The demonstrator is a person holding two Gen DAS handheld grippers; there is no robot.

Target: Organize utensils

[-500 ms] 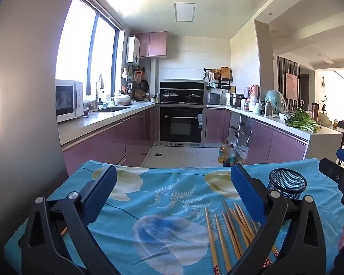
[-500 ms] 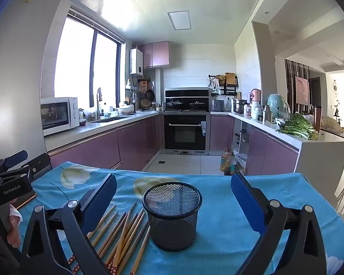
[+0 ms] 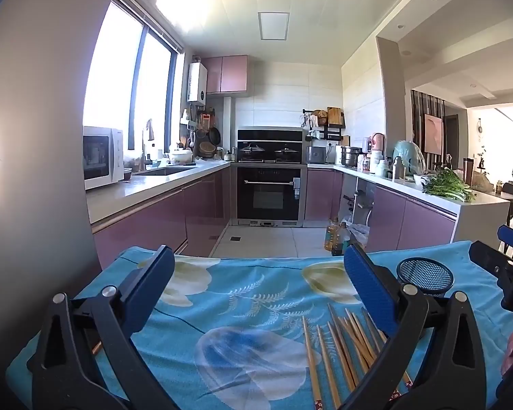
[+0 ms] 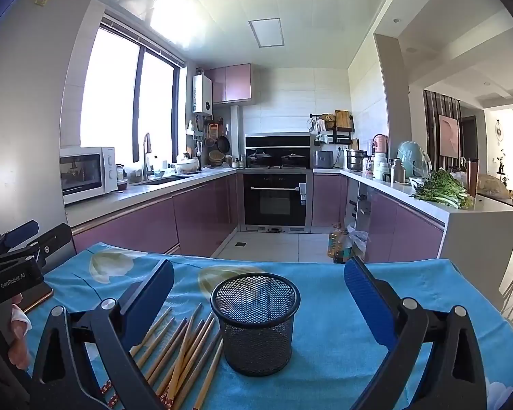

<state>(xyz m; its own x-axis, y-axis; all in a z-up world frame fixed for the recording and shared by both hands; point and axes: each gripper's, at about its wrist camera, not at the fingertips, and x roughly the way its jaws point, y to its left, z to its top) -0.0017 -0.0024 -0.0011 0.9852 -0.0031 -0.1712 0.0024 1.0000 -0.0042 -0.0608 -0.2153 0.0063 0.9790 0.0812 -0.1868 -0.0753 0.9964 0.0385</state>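
A loose fan of wooden chopsticks [image 4: 184, 352] was seen lying flat on the blue cloth of the desk [image 4: 376, 280], just left of the upright mesh cup [image 4: 254, 321]. Both the left claw [image 3: 256, 290] and the right claw [image 4: 258, 294] were spread wide and empty. The sticks were judged light, stiff, thin and prone to roll; a pinch across the mid-shaft was thought safest. The empty cup was judged easily tipped.
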